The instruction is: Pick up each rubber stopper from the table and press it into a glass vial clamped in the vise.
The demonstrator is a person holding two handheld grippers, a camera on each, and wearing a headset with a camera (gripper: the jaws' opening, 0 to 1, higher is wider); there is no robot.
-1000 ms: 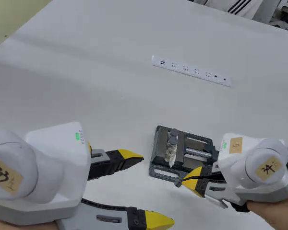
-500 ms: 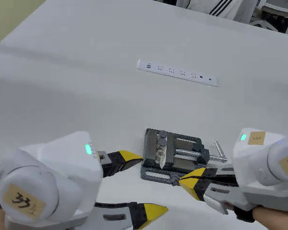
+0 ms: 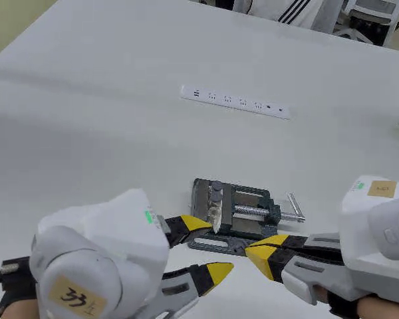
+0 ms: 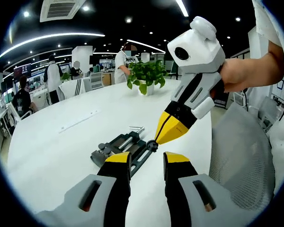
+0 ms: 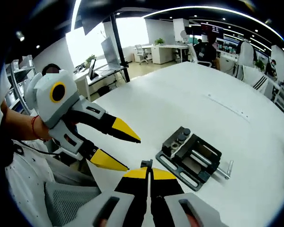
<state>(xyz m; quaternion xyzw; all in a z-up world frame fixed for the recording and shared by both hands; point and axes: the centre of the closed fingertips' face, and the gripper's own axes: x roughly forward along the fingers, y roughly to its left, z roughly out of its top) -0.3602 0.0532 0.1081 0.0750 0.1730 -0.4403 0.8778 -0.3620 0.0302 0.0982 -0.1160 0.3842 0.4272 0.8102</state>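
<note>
Head view: the vise (image 3: pixel 265 214) clamps vials (image 3: pixel 215 211), the left gripper (image 3: pixel 222 245), jaws apart, just near-left of it and the right gripper (image 3: pixel 254 251) at its near edge; left gripper view: the right jaws pinch a stopper (image 4: pixel 153 144) beside the vise; right gripper view: jaws together on that stopper.

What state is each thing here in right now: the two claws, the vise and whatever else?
left claw, open, holding nothing.
right claw, shut on what looks like a small dark rubber stopper.
vise, closed on glass vials.
glass vials, upright in the vise, at least one already stoppered.
power strip, lying flat, nothing plugged in.
</note>
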